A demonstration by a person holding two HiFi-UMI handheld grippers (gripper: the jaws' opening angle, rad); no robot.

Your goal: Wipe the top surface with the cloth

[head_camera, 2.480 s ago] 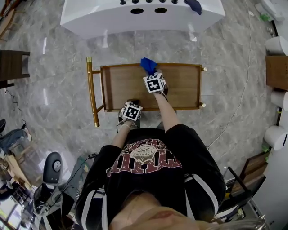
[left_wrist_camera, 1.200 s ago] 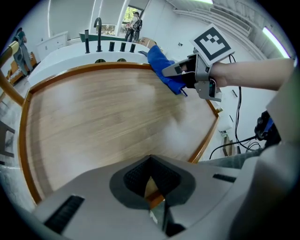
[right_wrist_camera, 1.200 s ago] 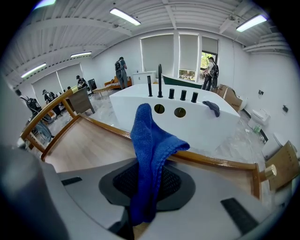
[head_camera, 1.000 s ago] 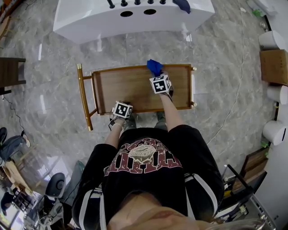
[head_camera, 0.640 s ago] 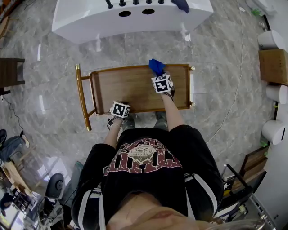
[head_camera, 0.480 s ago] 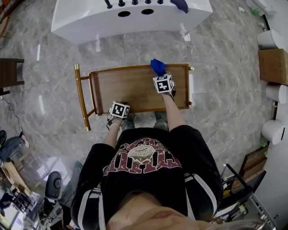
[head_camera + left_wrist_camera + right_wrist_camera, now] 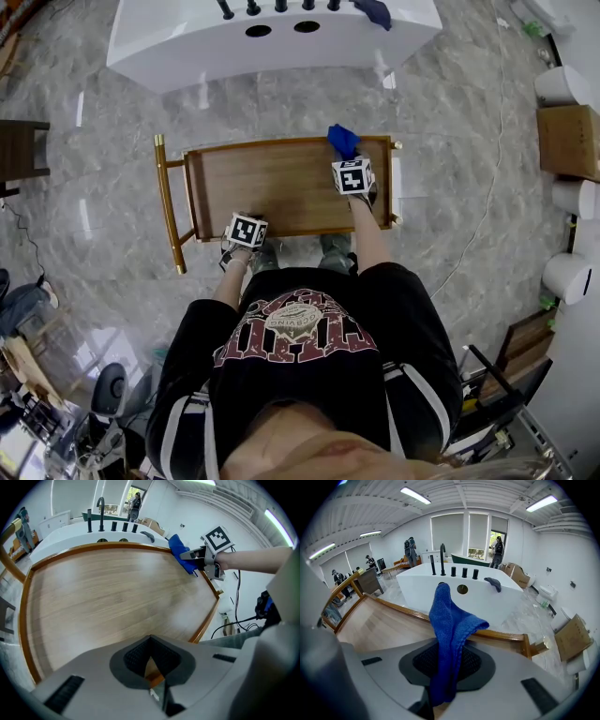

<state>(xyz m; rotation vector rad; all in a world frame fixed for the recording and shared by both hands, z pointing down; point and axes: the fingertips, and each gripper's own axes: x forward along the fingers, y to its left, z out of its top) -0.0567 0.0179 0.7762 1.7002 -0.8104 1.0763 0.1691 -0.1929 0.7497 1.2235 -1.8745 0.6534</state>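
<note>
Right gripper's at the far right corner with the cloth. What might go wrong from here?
1. The blue cloth bunches upright out of the right gripper, so the jaws, not cloth, may scrape the wooden top or catch the far rim.
2. The left gripper is shut on the near rim; if it slips, the cart may shift on the floor.
</note>
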